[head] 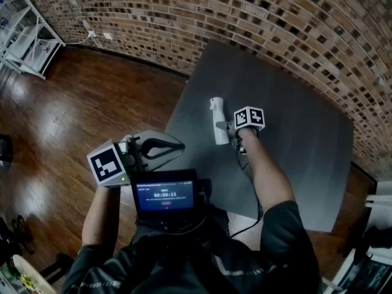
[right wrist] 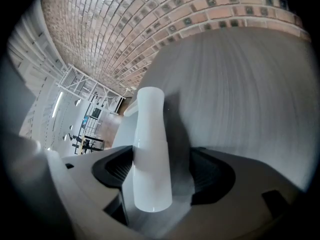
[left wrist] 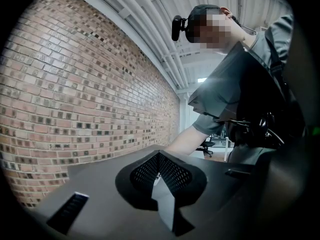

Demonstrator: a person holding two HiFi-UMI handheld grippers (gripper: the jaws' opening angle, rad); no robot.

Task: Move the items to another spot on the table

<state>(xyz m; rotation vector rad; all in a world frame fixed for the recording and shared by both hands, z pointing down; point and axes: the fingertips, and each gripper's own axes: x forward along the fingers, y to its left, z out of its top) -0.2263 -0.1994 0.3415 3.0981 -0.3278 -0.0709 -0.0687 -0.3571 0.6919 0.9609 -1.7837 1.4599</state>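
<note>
A white spray bottle (head: 218, 124) is seen on the grey table (head: 294, 146), near the table's left edge and about midway between its near and far sides. It appears to lie on its side, with the trigger head turned to the far side and the body to the near side. In the right gripper view the bottle (right wrist: 149, 154) is found between the jaws of the right gripper (right wrist: 167, 170), which are spread wide. The left pad is close against the bottle's side, while a clear gap is left at the right pad, so the bottle is not clamped. A shadow is cast by the bottle onto the table (right wrist: 250, 94) just to its right.

In the head view the right gripper (head: 229, 128) is reached out over the table and angled downward at the bottle. The left gripper (head: 176, 146) is held level off the table's near left corner, over the wooden floor (head: 67, 121). Its jaws are seen pressed together in the left gripper view (left wrist: 159, 156), with nothing between them.

A small lit screen (head: 165, 195) is worn at the person's chest. A brick wall (head: 275, 17) is seen beyond the table's far side.
</note>
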